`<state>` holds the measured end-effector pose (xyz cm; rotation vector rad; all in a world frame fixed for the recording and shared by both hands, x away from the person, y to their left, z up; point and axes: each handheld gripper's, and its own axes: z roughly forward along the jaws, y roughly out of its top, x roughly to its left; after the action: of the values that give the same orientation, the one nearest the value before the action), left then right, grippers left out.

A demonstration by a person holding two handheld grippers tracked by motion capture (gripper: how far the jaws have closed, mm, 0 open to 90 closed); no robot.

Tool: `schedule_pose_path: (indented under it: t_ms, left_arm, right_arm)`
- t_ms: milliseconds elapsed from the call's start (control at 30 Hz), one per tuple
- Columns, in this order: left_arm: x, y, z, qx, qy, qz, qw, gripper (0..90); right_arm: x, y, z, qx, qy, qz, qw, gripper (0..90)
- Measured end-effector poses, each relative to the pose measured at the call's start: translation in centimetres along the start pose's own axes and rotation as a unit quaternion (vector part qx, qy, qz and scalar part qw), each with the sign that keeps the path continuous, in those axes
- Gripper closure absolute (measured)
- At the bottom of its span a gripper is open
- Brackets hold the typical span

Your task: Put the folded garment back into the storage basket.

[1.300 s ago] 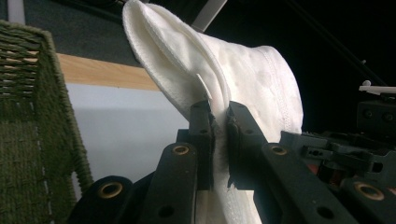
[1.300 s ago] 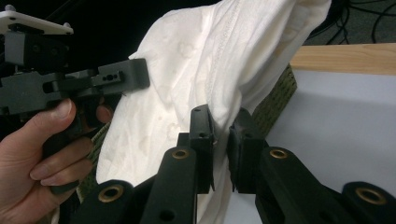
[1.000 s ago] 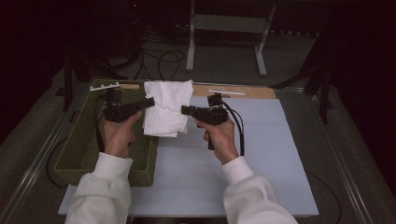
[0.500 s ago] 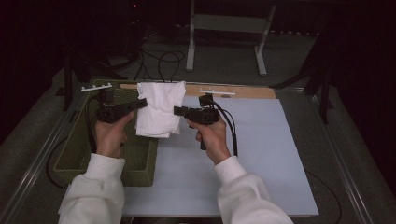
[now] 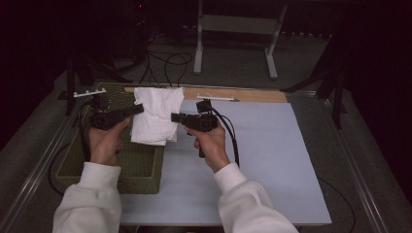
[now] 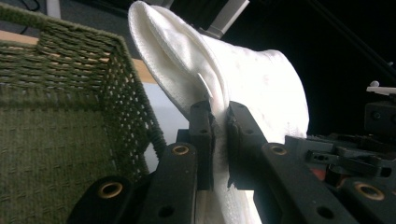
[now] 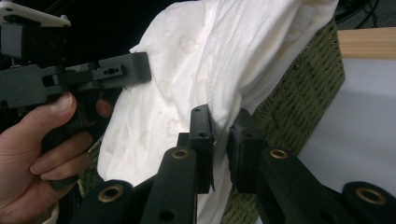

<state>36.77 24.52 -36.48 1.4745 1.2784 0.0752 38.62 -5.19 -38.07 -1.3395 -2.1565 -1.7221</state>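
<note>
A folded white cloth (image 5: 156,115) hangs in the air between both grippers, over the right rim of a green woven basket (image 5: 130,167). My left gripper (image 5: 142,108) is shut on the cloth's left edge. In the left gripper view its jaws pinch the white cloth (image 6: 243,84) at my left gripper (image 6: 219,122). My right gripper (image 5: 173,117) is shut on the cloth's right edge. The right gripper view has the cloth (image 7: 205,60) clamped in my right gripper (image 7: 221,125), with the left gripper (image 7: 126,67) and its hand beyond.
The basket (image 6: 56,112) sits at the left of a pale blue mat (image 5: 262,155). A wooden strip (image 5: 243,94) lies along the mat's far edge. Cables trail on the floor behind the table, near a metal stand (image 5: 233,24).
Both hands have carried the cloth leftward, so it now hangs over the basket's right rim instead of the mat's edge. Both grips on it are unchanged.
</note>
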Motion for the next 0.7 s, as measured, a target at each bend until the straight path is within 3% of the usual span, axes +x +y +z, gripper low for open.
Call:
schedule_pose_path:
  t_ms: [700]
  left_arm:
    - [1.5, 0.0, -1.7, 0.0, 0.016, 0.0, 0.9999, 82.4]
  right_arm:
    - [1.3, -0.3, 2.2, 0.011, 0.004, -0.002, 0.9999, 81.5]
